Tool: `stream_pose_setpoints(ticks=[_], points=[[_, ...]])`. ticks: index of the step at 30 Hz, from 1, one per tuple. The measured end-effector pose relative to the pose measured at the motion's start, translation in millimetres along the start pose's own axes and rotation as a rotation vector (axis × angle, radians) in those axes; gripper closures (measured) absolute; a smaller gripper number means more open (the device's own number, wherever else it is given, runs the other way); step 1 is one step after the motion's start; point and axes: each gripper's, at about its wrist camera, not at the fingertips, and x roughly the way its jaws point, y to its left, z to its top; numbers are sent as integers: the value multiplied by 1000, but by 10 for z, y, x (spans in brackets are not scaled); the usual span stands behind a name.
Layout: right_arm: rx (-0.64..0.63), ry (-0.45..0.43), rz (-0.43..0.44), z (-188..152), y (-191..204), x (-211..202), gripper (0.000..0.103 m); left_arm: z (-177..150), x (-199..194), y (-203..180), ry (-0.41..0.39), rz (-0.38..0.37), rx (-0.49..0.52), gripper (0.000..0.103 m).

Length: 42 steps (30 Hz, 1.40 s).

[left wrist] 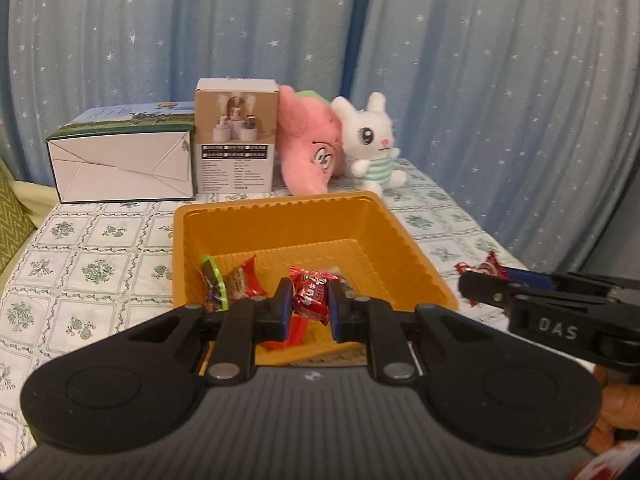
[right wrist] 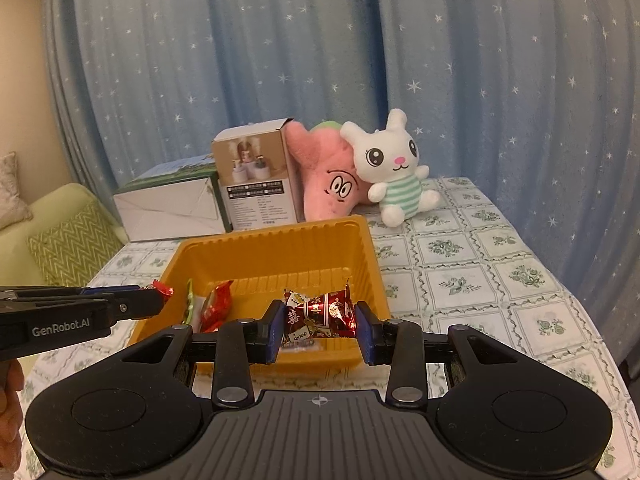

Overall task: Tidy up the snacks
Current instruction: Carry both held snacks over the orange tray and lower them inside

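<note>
Above the near edge of the orange tray (left wrist: pixel 280 232), left gripper (left wrist: pixel 308 306) clamped on a red candy (left wrist: pixel 314 296), blue pads (left wrist: pixel 285 308) pressing the wrapper from both sides, candy hanging over the tray's inside. Just right of the tray's right wall, right gripper (right wrist: pixel 320 322) closed around a dark red candy with gold print (right wrist: pixel 320 312), twisted wrapper ends flaring against the blue pads (right wrist: pixel 276 328); seen from the left wrist view, the same gripper (left wrist: pixel 480 284) holding its candy (left wrist: pixel 486 269) beside the tray's right rim, above the tablecloth (left wrist: pixel 100 264). Inside the tray, against the left wall, a green-edged packet (left wrist: pixel 214 284) standing on its side, and next to it a red-and-tan wrapped sweet (left wrist: pixel 244 280); nearer the tray's front, partly hidden behind the left gripper, an orange-red wrapper (left wrist: pixel 294 330), and behind the held candy another pale wrapper, too hidden to make out. Beyond the tray's far rim, a tall product box (left wrist: pixel 236 136) standing upright; left of that box and touching it, a low green-and-white carton (left wrist: pixel 120 160); right of the box, a pink plush (left wrist: pixel 310 148) leaning, with a white rabbit plush (left wrist: pixel 374 140) resting against it. Behind all of these, a blue star-printed curtain (left wrist: pixel 480 80).
</note>
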Motion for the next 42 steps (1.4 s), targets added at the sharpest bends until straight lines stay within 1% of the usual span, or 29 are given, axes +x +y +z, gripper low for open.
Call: stream_pose_setpoints(ticks=[9, 16, 21, 24, 28, 33, 42], points=[[33, 31, -8, 103, -91, 329, 65, 63, 310, 160, 43, 24, -28, 87], [30, 55, -22, 194, -57, 633, 65, 135, 466, 277, 45, 23, -50, 87], [27, 68, -15, 231, -13, 784, 65, 158, 528, 379, 46, 26, -78, 87], [35, 76, -11, 250, 1, 865, 65, 167, 573, 409, 51, 28, -78, 87], [46, 81, -1, 271, 25, 933, 65, 187, 633, 427, 56, 22, -77, 87], [51, 90, -3, 263, 11, 975, 65, 167, 708, 447, 70, 6, -102, 87], [69, 93, -11, 254, -76, 985, 65, 199, 801, 365, 66, -2, -81, 86]])
